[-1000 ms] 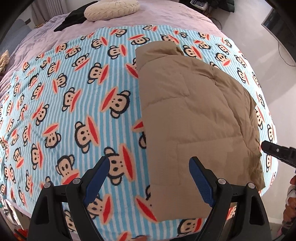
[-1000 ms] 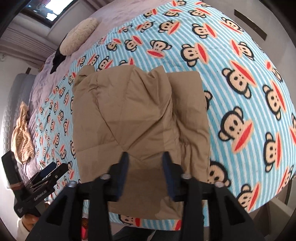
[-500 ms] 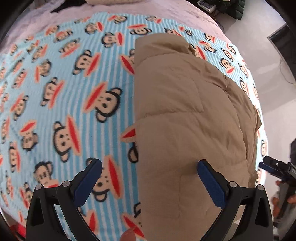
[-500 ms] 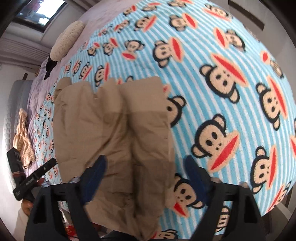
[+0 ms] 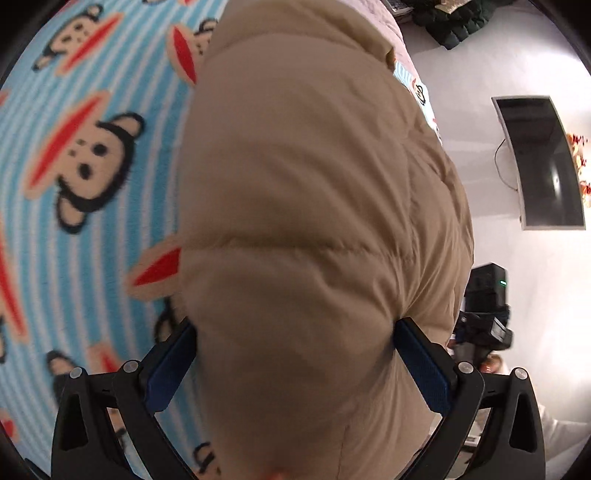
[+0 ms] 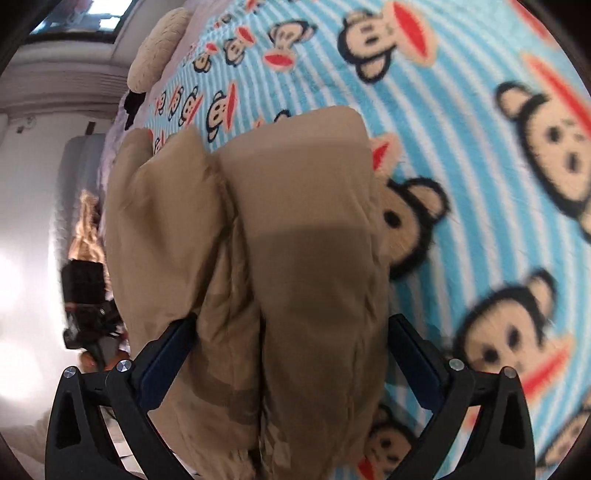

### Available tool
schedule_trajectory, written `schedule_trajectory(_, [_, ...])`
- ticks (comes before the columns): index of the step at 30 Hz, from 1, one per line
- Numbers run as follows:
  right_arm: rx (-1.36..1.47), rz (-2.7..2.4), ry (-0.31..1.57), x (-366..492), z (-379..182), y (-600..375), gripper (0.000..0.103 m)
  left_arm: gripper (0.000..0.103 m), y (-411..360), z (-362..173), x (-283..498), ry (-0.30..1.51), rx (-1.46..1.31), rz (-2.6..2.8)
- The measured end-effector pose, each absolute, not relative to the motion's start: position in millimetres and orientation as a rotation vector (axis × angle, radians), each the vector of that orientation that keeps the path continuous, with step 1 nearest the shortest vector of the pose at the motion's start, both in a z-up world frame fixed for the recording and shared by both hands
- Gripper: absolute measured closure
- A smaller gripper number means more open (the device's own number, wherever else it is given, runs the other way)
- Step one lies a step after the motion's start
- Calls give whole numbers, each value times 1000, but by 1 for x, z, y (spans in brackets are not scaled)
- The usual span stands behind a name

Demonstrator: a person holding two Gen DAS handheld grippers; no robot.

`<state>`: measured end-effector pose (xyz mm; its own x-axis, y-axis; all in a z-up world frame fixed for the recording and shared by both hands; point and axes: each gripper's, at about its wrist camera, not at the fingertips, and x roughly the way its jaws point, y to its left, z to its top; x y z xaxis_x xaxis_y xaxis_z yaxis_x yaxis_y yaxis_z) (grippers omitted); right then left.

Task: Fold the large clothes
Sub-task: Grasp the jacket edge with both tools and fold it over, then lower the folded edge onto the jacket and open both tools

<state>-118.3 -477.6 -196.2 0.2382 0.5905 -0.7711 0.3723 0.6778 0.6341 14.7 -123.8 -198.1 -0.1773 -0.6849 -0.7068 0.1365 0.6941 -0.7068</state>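
A tan padded jacket (image 5: 303,184) lies folded lengthwise on a blue striped monkey-print blanket (image 5: 92,147). My left gripper (image 5: 295,365) stands open, its blue pads (image 5: 173,365) straddling the jacket's puffy near edge; whether the fabric brushes them I cannot tell. In the right wrist view the jacket (image 6: 288,206) shows two folded layers with a seam between them. My right gripper (image 6: 290,354) is open as wide as it goes, one pad on either side of that near end. Each gripper shows as a dark shape at the edge of the other's view.
The blanket (image 6: 480,147) spreads far to the right of the jacket. A cream pillow (image 6: 159,51) lies at the bed's head. A dark screen (image 5: 539,162) and dark green clothes (image 5: 458,22) are beyond the bed's edge.
Both grippers have come down close onto the jacket's near end, which now sits between their jaws. The right jaws have gone from narrow to wide open.
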Motion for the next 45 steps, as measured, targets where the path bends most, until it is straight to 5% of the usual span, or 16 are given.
schedule_trajectory(8, [1130, 213, 1364, -98, -232, -475, 0, 3, -143, -201, 11, 1588, -488, -723])
schedule_trajectory(13, [1144, 218, 1341, -101, -218, -471, 42, 22, -145, -176, 2, 1514, -470, -748])
schedule_trajectory(16, [1117, 231, 1304, -103, -196, -461, 51, 26, -139, -159, 2, 1477, -472, -792])
schedule_trajectory(25, [1056, 271, 1182, -75, -132, -375, 51, 26, -50, -113, 34, 1360, -455, -835])
schedule_trajectory(32, [1041, 409, 1174, 7, -139, -244, 51, 26, 78, -94, 79, 1273, -413, -689])
schedule_trajectory(42, [938, 382, 1296, 97, -191, -127, 47, 19, 201, -184, 145, 1339, -442, -415])
schedule_trajectory(45, [943, 305, 1324, 89, -190, -128, 43, 19, 215, -171, 140, 1303, -406, -381])
